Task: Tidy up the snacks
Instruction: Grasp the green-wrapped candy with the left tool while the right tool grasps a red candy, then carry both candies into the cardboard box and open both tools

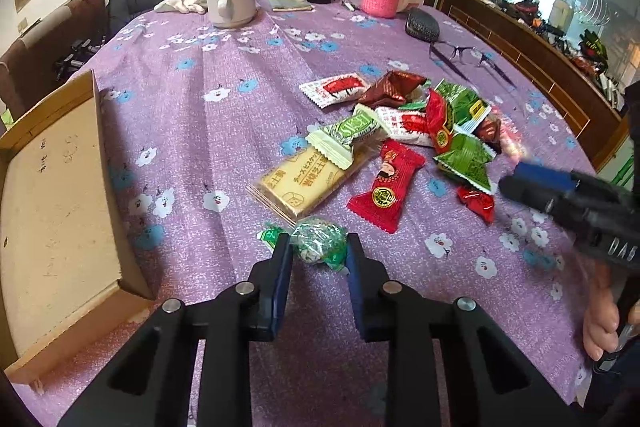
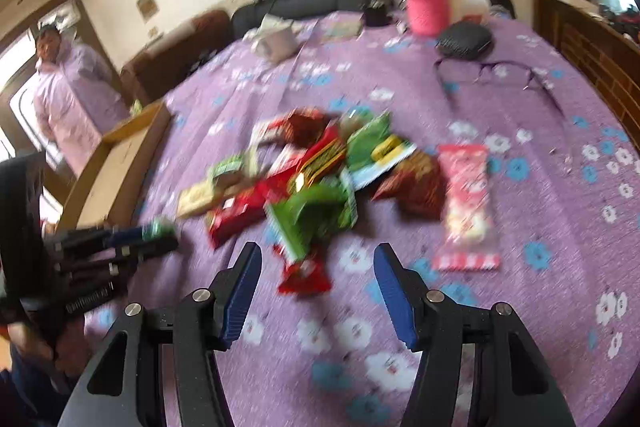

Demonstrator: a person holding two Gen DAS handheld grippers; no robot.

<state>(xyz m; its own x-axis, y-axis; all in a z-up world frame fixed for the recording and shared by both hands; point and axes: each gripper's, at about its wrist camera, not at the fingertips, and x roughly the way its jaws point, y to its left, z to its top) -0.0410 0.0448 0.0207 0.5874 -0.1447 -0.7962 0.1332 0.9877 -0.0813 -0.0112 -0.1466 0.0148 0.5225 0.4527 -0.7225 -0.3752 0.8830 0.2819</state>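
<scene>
A green-wrapped candy (image 1: pixel 320 243) lies on the purple-clothed counter (image 1: pixel 192 131), just nearer than the snack pile (image 1: pixel 404 139), pinched between the left hand-held gripper (image 1: pixel 319 255) pads. The right-wrist view is blurred; the right hand-held gripper (image 2: pixel 316 279) stands open astride a small red packet (image 2: pixel 304 275). A cardboard box (image 1: pixel 52 195) sits left of the pile.

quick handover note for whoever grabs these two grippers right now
Left gripper: jaws shut on the green wrapped candy, still on the tablecloth.
Right gripper: jaws open, empty, over a small red packet.
Snack pile mid-table, pink packet beside it; cardboard box at the left edge.
Done: no snacks visible in the box. Left: all of them.
</scene>
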